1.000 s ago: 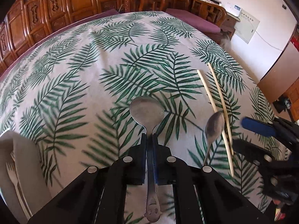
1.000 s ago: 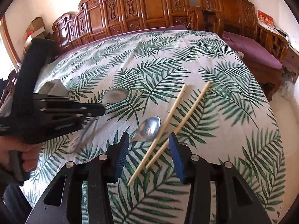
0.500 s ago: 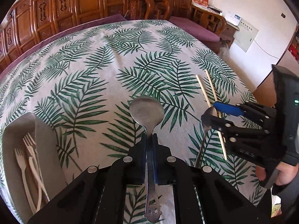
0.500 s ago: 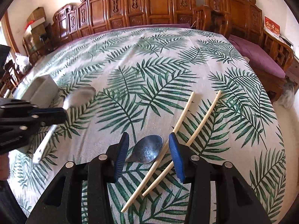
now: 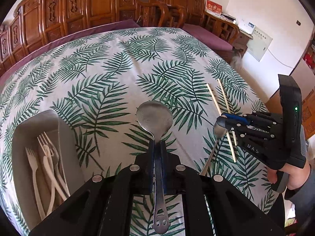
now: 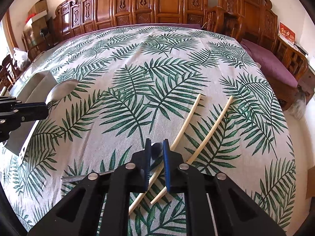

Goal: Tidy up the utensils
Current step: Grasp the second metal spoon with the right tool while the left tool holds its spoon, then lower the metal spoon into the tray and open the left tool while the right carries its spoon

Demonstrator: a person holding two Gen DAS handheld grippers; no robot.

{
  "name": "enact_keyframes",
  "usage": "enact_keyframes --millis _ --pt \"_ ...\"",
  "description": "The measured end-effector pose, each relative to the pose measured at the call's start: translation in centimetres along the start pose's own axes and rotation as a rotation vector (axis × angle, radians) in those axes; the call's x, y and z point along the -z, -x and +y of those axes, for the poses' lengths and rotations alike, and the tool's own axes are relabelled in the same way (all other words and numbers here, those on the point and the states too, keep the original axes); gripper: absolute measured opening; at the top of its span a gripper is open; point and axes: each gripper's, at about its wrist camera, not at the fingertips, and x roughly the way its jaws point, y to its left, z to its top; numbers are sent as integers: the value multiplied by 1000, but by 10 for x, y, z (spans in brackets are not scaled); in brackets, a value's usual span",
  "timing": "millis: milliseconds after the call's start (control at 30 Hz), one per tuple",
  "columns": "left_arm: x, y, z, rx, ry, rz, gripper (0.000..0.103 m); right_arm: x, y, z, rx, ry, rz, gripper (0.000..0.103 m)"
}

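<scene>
My left gripper (image 5: 157, 144) is shut on the handle of a metal spoon (image 5: 154, 116), held above the table with its bowl forward; it also shows in the right wrist view (image 6: 61, 92). My right gripper (image 6: 157, 147) has closed around the bowl of a second metal spoon (image 6: 155, 151) lying on the cloth; its handle (image 6: 84, 177) sticks out to the left. In the left wrist view the right gripper (image 5: 222, 121) is down on that spoon (image 5: 218, 130). Two wooden chopsticks (image 6: 189, 118) lie just right of it.
A grey utensil tray (image 5: 23, 129) at the left holds several white plastic forks (image 5: 45, 157). The table has a palm-leaf cloth (image 6: 137, 68). Carved wooden chairs (image 6: 157, 2) and a purple-cushioned bench (image 6: 271, 63) ring the table.
My right gripper has lowered over the second spoon's bowl and closed from wide open. My left gripper has carried its spoon left, bringing the tray into view.
</scene>
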Motion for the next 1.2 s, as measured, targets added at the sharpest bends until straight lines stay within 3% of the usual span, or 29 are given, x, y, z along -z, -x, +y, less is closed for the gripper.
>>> enact_keyframes --millis 433,1200 --pt "6 41 18 -10 16 -61 5 -22 28 21 -89 -13 -31 4" --pt "20 104 77 -89 85 -157 5 -66 81 82 -109 94 -132 2"
